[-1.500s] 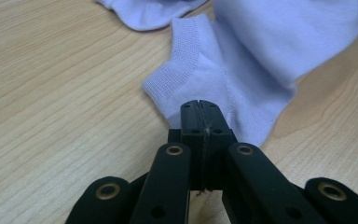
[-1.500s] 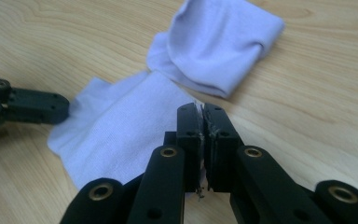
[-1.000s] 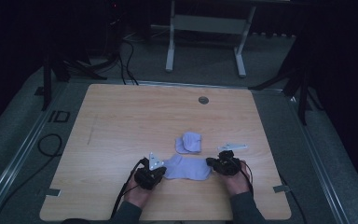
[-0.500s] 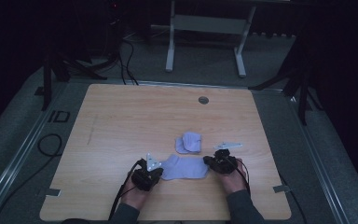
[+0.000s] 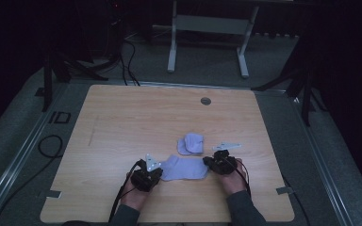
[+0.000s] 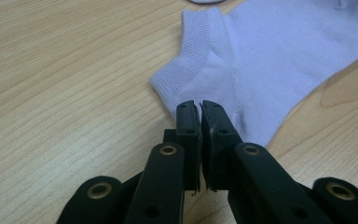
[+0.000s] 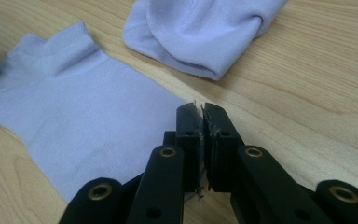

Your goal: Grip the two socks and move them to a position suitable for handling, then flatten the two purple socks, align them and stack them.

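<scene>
A flat lavender sock lies near the table's front edge between my two grippers. My left gripper is at its cuff and heel end. In the left gripper view the jaws have just been opening: a thin dark slit parts them, with the sock's heel edge at the tips and no cloth seen between the pads. My right gripper is at the toe end. Its jaws are shut, with pale cloth of the sock pinched between them. A second lavender sock, folded over, lies just beyond.
The wooden table has a round cable hole near its far edge. Beyond it stands a metal frame on the grey floor, and cables loop at the left. A hand and dark sleeve hold each gripper.
The right gripper has edged slightly to the left. The flat sock and the left gripper sit much as before.
</scene>
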{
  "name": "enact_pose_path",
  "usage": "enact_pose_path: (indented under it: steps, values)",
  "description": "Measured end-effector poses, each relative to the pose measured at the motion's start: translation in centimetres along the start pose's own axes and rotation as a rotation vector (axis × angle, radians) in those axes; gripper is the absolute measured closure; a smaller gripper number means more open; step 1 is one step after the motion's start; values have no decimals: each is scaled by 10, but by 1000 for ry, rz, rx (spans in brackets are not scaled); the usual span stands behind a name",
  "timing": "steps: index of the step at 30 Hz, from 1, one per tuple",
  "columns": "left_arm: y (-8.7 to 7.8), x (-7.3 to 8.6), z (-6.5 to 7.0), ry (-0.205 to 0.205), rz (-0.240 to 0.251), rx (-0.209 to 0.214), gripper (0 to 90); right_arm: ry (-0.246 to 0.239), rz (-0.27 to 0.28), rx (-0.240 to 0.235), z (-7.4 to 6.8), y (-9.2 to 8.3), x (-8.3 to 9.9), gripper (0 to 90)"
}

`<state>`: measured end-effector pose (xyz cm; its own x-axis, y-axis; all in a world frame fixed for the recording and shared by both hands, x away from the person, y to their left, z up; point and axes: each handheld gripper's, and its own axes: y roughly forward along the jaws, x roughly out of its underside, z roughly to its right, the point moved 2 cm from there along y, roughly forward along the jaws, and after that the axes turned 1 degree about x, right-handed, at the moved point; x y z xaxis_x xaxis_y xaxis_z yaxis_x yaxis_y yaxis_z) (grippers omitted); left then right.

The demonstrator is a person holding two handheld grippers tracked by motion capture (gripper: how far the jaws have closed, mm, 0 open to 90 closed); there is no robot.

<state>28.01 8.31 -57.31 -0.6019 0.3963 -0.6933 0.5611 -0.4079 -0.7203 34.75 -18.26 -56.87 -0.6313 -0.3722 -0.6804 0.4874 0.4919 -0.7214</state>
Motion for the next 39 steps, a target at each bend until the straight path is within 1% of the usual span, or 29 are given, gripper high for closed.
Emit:
enact_pose_path:
  steps: [9,10,11,12,13,14,15,16,17,20,21,22,23,24,25,26,27,28,29,30,31,32,33,34,39]
  values:
    - [0,0,0,-3,3,-9,858,-8,-8,-4,-1,3,0,844]
    - [0,0,-1,-5,3,-7,858,-5,-12,-8,-1,3,0,818]
    - [0,0,-1,-3,2,-7,858,-5,-12,-8,-1,3,0,818]
    - [0,0,-1,-4,1,-8,857,-5,-9,-12,-2,2,-1,783]
    - [0,0,-1,-4,1,-8,857,-5,-9,-12,-2,2,-1,783]
    - [0,0,-1,-5,1,-8,857,-5,-5,-11,-2,1,-1,758]
    - [0,0,-1,-5,2,-9,857,-1,5,-12,-2,-2,-2,703]
    - [0,0,-1,-5,2,-9,857,-4,17,-3,-3,-5,-4,660]
    - [0,0,-1,-5,2,-10,857,-4,17,-3,-3,-5,-4,660]
    - [0,0,-1,-5,2,-10,856,-11,52,13,-3,-12,-14,564]
    - [0,0,-1,-5,2,-10,855,-11,52,13,-3,-12,-14,564]
    - [0,0,0,-6,3,-12,852,-13,54,14,-2,-12,-21,545]
    - [0,0,0,-6,3,-12,845,-13,54,14,-2,-12,-21,545]
    - [0,0,-1,-6,2,-14,832,-20,56,19,-2,-10,-28,537]
    - [0,0,-1,-6,2,-14,821,-20,56,19,-2,-10,-28,537]
    - [0,0,-2,-12,0,-9,814,-33,53,25,-4,-8,-34,536]
    - [0,0,-2,-12,0,-9,809,-33,53,25,-4,-8,-34,536]
    - [0,0,-3,-13,0,-5,802,-41,55,28,-4,-5,-41,537]
    - [0,0,-3,-13,0,-5,794,-41,55,28,-4,-5,-41,537]
    - [0,0,-3,-12,0,-3,787,-45,56,32,-5,-3,-47,540]
    - [0,0,-3,-8,-1,-1,787,-45,56,32,-5,-3,-47,540]
    - [0,0,-2,-9,-1,3,780,-53,49,41,-5,-1,-53,556]
    - [0,0,-2,-8,-1,5,780,-53,49,41,-5,-1,-53,556]
    - [0,0,-1,-6,-1,9,777,-59,43,55,-3,2,-57,579]
    - [0,0,-1,-8,0,12,770,-42,28,72,1,8,-63,607]
